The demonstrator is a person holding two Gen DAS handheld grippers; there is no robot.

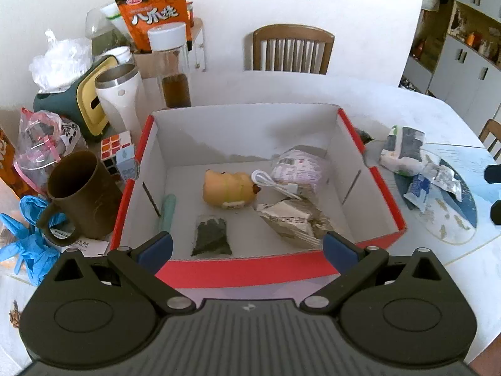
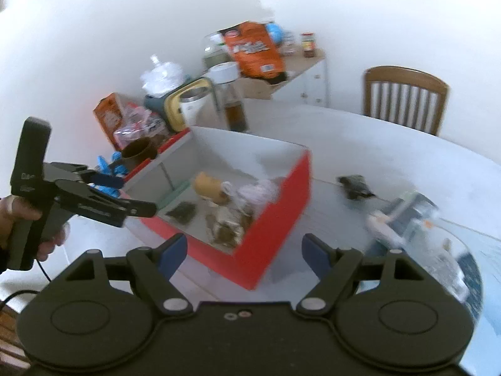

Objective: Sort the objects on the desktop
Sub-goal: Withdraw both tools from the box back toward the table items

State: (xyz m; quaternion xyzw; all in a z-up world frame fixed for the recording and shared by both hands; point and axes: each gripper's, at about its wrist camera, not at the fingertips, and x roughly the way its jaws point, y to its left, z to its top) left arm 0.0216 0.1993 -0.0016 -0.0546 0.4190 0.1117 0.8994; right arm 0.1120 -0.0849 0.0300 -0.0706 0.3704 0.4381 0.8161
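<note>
A red box with a white inside (image 1: 250, 271) (image 2: 281, 197) stands on the table. In it lie a yellow plush toy (image 1: 227, 189), a white cable (image 1: 274, 183), a pink packet (image 1: 299, 164), a dark tea bag (image 1: 211, 235), a crumpled silver packet (image 1: 291, 221) and a mint green stick (image 1: 167, 211). My left gripper (image 1: 247, 247) is open and empty over the box's near wall; it also shows in the right wrist view (image 2: 125, 194). My right gripper (image 2: 242, 255) is open and empty, near the box's right corner. Loose packets (image 1: 407, 153) (image 2: 404, 216) lie right of the box.
Left of the box stand a brown mug (image 1: 81, 194), a puzzle cube (image 1: 117, 153), a white tumbler (image 1: 120, 100), a glass bottle (image 1: 173, 65), blue gloves (image 1: 28, 235) and snack bags (image 1: 153, 9). A small dark item (image 2: 355, 186) lies on the table. A wooden chair (image 1: 292, 48) stands behind.
</note>
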